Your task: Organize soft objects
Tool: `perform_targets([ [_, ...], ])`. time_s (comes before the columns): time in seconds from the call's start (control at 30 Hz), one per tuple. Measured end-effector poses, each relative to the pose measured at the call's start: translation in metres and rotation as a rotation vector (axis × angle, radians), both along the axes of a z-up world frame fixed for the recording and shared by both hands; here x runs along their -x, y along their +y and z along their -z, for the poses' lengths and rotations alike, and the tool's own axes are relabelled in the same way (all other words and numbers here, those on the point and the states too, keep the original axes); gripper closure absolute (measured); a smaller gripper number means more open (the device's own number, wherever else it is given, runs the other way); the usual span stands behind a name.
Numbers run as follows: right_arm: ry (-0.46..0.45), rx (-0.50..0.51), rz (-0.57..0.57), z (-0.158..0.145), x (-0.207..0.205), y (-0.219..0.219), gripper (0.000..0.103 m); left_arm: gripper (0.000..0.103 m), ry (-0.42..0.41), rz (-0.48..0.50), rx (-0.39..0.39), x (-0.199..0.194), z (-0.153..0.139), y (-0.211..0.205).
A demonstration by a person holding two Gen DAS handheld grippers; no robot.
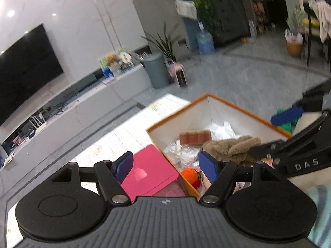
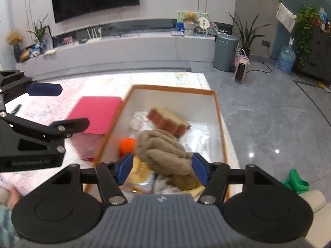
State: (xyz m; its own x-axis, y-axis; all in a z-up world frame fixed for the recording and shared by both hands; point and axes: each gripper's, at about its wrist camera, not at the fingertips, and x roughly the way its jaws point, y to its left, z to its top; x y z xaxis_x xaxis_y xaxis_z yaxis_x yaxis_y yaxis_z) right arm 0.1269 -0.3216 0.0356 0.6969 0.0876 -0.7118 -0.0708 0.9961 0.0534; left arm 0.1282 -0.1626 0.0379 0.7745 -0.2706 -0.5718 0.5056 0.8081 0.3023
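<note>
An orange-rimmed white box [image 1: 244, 111] [image 2: 218, 111] stands on the table. In it lie a brown plush toy [image 1: 231, 146] [image 2: 163, 150], an orange knitted ball [image 1: 189, 174] [image 2: 128, 144], a brown biscuit-shaped cushion [image 1: 194, 137] [image 2: 169, 119] and clear plastic wrap [image 1: 182, 155]. My left gripper [image 1: 165, 166] is open and empty, above the box's near left corner. My right gripper [image 2: 162, 168] is open, its pads either side of the plush toy, hovering over it. The right gripper also shows in the left wrist view [image 1: 289, 124], and the left gripper in the right wrist view [image 2: 53, 107].
A pink folder [image 1: 144, 173] [image 2: 97, 113] lies on the pale patterned table [image 1: 115, 136] [image 2: 165, 78] left of the box. A green toy [image 2: 295, 181] sits at the right. Beyond the table are grey floor, a bin [image 2: 224, 51] and a TV bench [image 2: 124, 49].
</note>
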Motion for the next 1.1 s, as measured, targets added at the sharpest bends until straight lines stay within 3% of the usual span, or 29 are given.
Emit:
perform_targets([
  [0.2,-0.075,-0.062,-0.03,-0.026,0.04,0.024,0.034,0.018,-0.119,-0.057,0.107,0.038,-0.022,0.035],
  [0.4,-0.23,-0.074,-0.025,-0.047,0.088,0.053,0.018,0.011,-0.219,-0.152,0.237,0.068,-0.033,0.07],
  [0.53,-0.303,-0.06,0.001,-0.051,0.117,0.07,0.012,0.011,-0.209,-0.206,0.278,0.079,-0.032,0.087],
  [0.7,-0.313,-0.022,0.038,-0.042,0.135,0.082,0.012,0.011,-0.192,-0.298,0.327,0.093,-0.024,0.101],
  [0.9,-0.33,0.02,0.057,-0.036,0.146,0.091,0.009,0.011,-0.227,-0.419,0.261,0.103,-0.002,0.107],
  [1.1,-0.351,0.061,0.05,-0.017,0.151,0.106,0.006,0.011,-0.178,-0.502,0.245,0.104,0.023,0.121],
])
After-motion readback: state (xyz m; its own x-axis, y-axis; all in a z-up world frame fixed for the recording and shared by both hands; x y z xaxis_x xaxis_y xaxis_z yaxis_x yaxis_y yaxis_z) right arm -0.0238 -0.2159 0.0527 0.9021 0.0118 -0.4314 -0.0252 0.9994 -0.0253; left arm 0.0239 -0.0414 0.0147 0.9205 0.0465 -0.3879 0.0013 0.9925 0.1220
